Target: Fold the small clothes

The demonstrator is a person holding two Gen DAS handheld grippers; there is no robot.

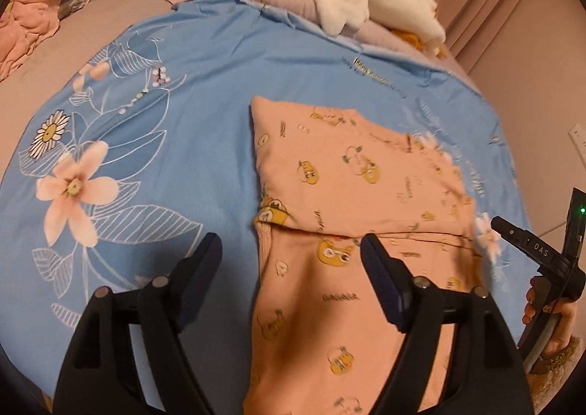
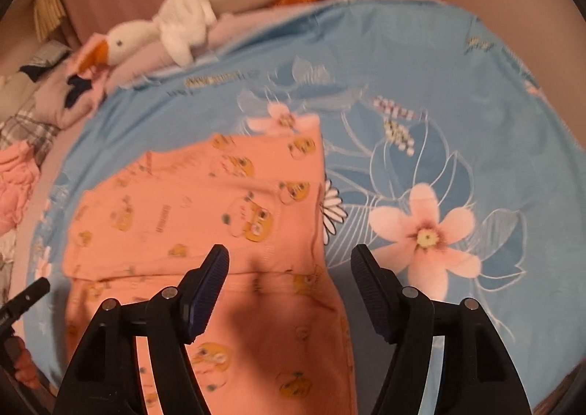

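Left gripper (image 1: pixel 291 261): jaws spread wide, nothing between the pads, black fingers (image 1: pixel 197 268) reaching forward and slightly down. Right gripper (image 2: pixel 289 270): likewise spread wide and empty, ribbed pads (image 2: pixel 214 279) facing each other across the gap. Seen from the left wrist, right gripper body (image 1: pixel 538 254) at the far right edge, gripped from below by a hand (image 1: pixel 549 316) with patterned nails. Both tools level with one another, well apart.

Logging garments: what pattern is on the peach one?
Small yellow cartoon bears on the peach garment, clearest in left wrist view.
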